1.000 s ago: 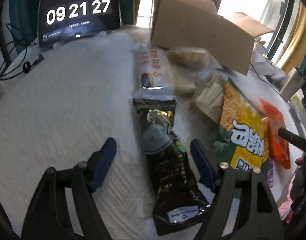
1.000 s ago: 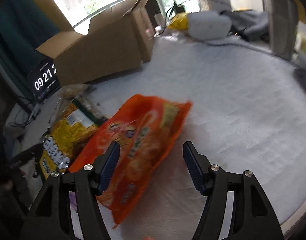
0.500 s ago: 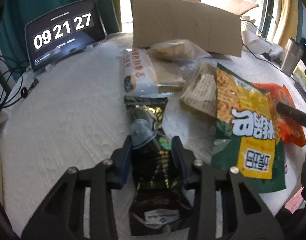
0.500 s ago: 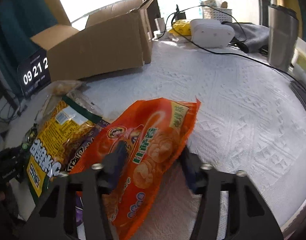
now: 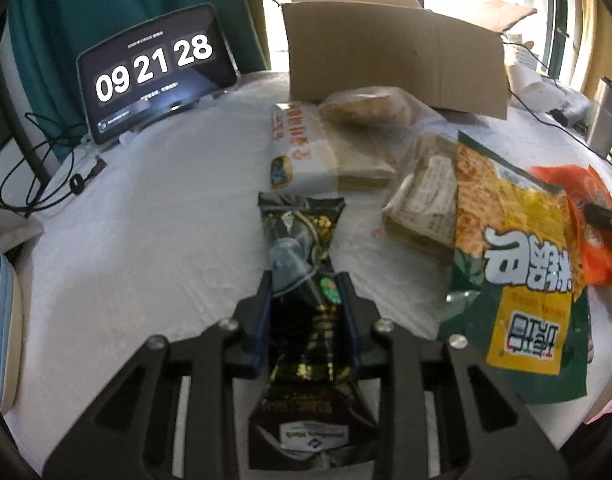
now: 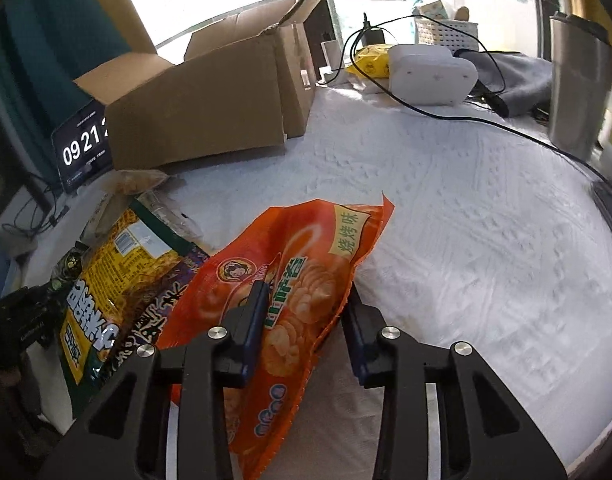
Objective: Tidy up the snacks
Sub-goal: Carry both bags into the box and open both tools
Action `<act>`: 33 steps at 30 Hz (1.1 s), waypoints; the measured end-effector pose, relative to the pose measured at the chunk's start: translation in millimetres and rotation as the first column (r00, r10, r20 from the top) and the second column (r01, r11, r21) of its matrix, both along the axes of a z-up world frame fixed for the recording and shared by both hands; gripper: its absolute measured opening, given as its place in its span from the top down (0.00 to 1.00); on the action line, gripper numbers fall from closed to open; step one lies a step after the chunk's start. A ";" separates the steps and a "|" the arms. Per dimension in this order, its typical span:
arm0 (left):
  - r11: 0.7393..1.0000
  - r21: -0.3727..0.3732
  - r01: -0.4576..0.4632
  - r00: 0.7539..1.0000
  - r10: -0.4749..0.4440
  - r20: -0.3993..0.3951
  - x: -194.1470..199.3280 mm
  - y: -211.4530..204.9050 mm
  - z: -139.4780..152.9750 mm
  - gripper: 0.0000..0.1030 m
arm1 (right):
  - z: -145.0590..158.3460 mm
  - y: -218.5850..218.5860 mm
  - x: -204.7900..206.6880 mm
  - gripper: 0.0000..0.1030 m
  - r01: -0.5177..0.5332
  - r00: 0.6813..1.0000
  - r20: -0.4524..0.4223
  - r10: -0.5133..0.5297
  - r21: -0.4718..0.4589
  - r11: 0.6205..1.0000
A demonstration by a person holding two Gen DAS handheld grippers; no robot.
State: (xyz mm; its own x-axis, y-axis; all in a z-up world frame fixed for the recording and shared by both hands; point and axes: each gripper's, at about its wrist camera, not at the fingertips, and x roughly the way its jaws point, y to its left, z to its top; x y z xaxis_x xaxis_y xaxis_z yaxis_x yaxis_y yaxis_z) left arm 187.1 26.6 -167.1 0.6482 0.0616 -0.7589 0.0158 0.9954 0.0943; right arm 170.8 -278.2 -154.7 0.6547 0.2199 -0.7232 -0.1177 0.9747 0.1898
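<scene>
My left gripper (image 5: 306, 284) is shut on a black and gold snack packet (image 5: 306, 320) that lies lengthwise on the white tablecloth. My right gripper (image 6: 304, 300) is shut on an orange snack bag (image 6: 294, 280), which also shows in the left wrist view (image 5: 578, 208). A yellow and green chip bag (image 5: 514, 256) lies between the two, seen too in the right wrist view (image 6: 106, 280). An open cardboard box (image 5: 394, 64) stands at the back of the table, and shows in the right wrist view (image 6: 202, 108).
A white snack pack (image 5: 302, 152), clear-wrapped pastries (image 5: 366, 108) and a wrapped cracker pack (image 5: 426, 196) lie before the box. A clock tablet (image 5: 154, 72) stands back left with cables. A steel tumbler (image 6: 578, 84), a white device (image 6: 430, 76) and cords sit back right.
Both grippers have closed from open: the left onto the black packet, the right onto the orange bag. The clock went from 09:21:27 to 09:21:28.
</scene>
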 end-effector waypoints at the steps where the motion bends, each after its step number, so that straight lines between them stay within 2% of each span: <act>1: 1.000 0.014 -0.009 1.000 0.009 -0.004 0.3 -1.1 -0.1 0.71 | 1.0 -3.3 1.9 0.63 -0.008 1.000 -0.002 0.008 0.006 1.000; 6: 0.997 -0.055 -0.057 0.998 0.055 -0.044 -0.3 -3.8 5.4 0.72 | 11.9 -10.7 9.3 0.63 -0.033 0.999 0.000 0.033 0.006 0.999; 11: 0.993 -0.093 -0.073 0.997 0.072 -0.011 -2.0 -7.4 29.4 0.72 | 38.2 -14.5 17.7 0.63 -0.060 0.996 0.064 0.061 -0.031 0.998; 15: 0.996 -0.085 -0.034 0.998 0.038 0.046 8.2 -9.5 51.1 0.72 | 55.0 -16.9 23.2 0.63 -0.059 0.991 0.115 0.061 -0.023 0.998; 19: 0.993 -0.116 0.016 0.997 -0.007 0.079 23.9 -10.8 69.3 0.72 | 67.3 -12.9 25.0 0.63 -0.035 0.988 0.147 0.035 -0.002 0.999; 25: 0.985 -0.122 0.120 0.980 -0.097 0.176 39.4 -22.4 103.8 0.72 | 99.4 -2.3 25.7 0.63 -0.022 0.972 0.234 0.027 -0.024 0.999; 33: 0.973 -0.169 0.156 0.959 -0.108 0.261 55.7 -15.8 124.8 0.72 | 126.1 18.8 45.7 0.63 -0.040 0.954 0.295 0.057 -0.061 0.997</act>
